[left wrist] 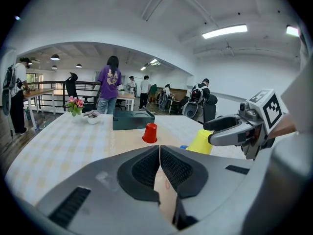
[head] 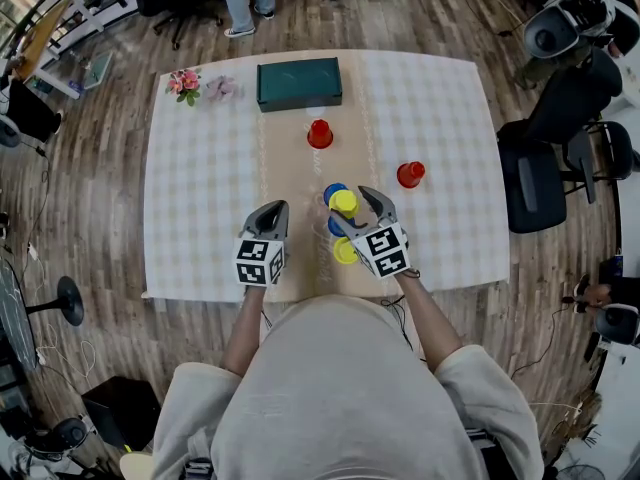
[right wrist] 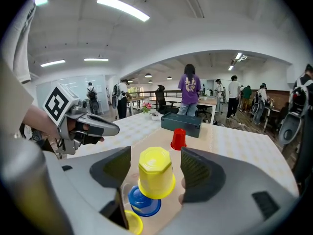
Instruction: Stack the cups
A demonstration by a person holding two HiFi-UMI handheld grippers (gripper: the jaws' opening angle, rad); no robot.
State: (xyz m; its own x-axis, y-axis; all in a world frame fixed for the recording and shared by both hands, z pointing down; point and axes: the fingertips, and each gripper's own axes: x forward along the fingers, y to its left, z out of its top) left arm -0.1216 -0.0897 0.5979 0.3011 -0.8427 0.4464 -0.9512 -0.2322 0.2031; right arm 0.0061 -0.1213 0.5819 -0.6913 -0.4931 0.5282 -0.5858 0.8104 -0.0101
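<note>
Beneath me lay a wood-plank floor [head: 90, 218], with black office chairs [head: 545, 183] beside the table's checked cloth [head: 200, 198]. Overhead I saw a white ceiling with a strip light [right wrist: 122, 8], and desks [right wrist: 208, 102] stood far back.

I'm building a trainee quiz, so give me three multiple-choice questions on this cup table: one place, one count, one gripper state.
1. Between the jaws of the right gripper stands: A a yellow cup, B a bottle, C nothing.
2. Red cups on the table: A one, B two, C four.
3. The jaws of the left gripper are: A wide apart, B together and empty, C on a bottle.
Answers: A, seen between the parted jaws; B, the head view shows both; B, they meet with nothing between.
</note>
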